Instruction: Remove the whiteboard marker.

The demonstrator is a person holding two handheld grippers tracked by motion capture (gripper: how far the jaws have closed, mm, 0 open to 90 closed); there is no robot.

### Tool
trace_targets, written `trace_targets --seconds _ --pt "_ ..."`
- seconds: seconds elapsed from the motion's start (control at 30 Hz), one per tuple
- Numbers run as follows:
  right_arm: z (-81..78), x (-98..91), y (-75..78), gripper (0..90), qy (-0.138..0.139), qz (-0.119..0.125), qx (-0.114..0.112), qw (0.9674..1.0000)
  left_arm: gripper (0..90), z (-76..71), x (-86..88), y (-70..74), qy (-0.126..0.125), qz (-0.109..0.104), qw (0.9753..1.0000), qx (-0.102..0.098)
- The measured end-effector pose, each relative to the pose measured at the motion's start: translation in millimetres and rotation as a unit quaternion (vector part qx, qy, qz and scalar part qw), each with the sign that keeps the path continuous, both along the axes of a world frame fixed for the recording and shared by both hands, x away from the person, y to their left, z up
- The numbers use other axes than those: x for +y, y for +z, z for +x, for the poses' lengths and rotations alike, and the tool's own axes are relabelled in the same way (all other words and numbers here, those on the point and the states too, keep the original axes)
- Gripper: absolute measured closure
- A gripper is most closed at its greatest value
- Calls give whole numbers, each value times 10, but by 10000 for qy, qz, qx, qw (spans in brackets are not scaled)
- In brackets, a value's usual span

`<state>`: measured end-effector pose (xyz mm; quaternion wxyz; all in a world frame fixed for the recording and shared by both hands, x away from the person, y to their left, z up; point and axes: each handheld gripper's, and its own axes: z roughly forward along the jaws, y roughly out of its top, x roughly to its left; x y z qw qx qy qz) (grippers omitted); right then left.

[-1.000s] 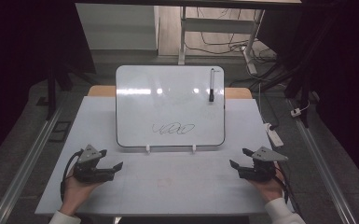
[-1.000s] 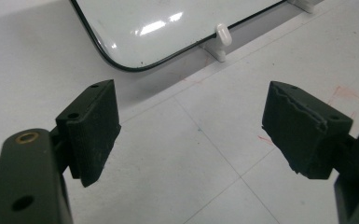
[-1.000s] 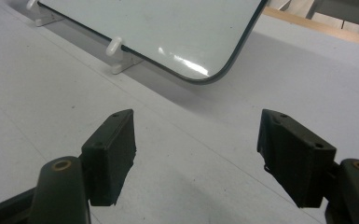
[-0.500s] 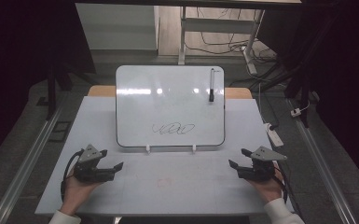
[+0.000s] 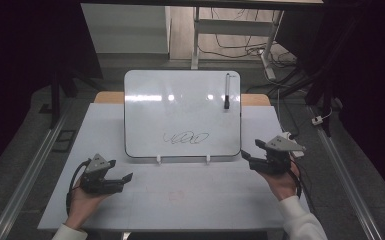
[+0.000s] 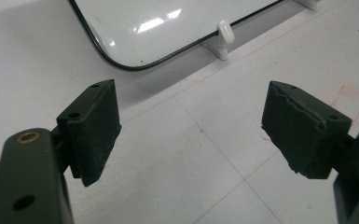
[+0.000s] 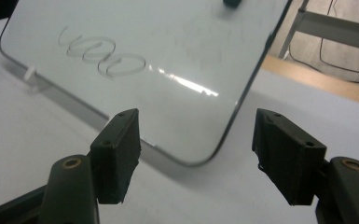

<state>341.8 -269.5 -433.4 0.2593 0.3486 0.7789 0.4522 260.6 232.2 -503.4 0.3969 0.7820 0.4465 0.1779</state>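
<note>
A white whiteboard point(image 5: 182, 112) stands tilted on two small white feet in the middle of the table. A black scribble point(image 5: 185, 137) is on its lower half, and a black marker point(image 5: 227, 91) clings to its upper right. My left gripper point(image 5: 121, 170) rests open on the table, below and left of the board's lower left corner point(image 6: 135, 63). My right gripper point(image 5: 250, 149) is open and empty, hovering just off the board's lower right corner point(image 7: 193, 161). The scribble point(image 7: 102, 53) lies ahead of it to the left.
The white table point(image 5: 180, 210) carries faint red marks point(image 5: 175, 195) near its middle. A board foot point(image 6: 221, 37) stands ahead of the left gripper. Metal rails run along both table sides, and cables point(image 5: 240, 47) lie on the floor behind.
My right gripper has moved forward, away from the person, up to the board's lower right corner. The left gripper has stayed where it was.
</note>
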Motion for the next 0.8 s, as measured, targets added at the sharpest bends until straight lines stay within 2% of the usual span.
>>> trace_targets --seconds 0.1,0.27,0.37,0.57,0.8 --pt "134 119 170 331 -119 -2 -67 9999 200 7 -13 -15 -60 12 10000 2" --pt "444 294 413 342 -353 144 3 9993 200 -12 -9 -19 -110 2 9999 -54" --pt "628 387 527 345 -478 148 10 9987 200 -17 0 -24 -92 -20 9999 -75" --pt "947 584 682 356 -621 74 35 9980 200 -15 -11 -49 -120 10 9999 -67" --pt "1265 780 796 401 -842 -125 58 9964 200 -29 -19 -56 -128 41 9999 -78"
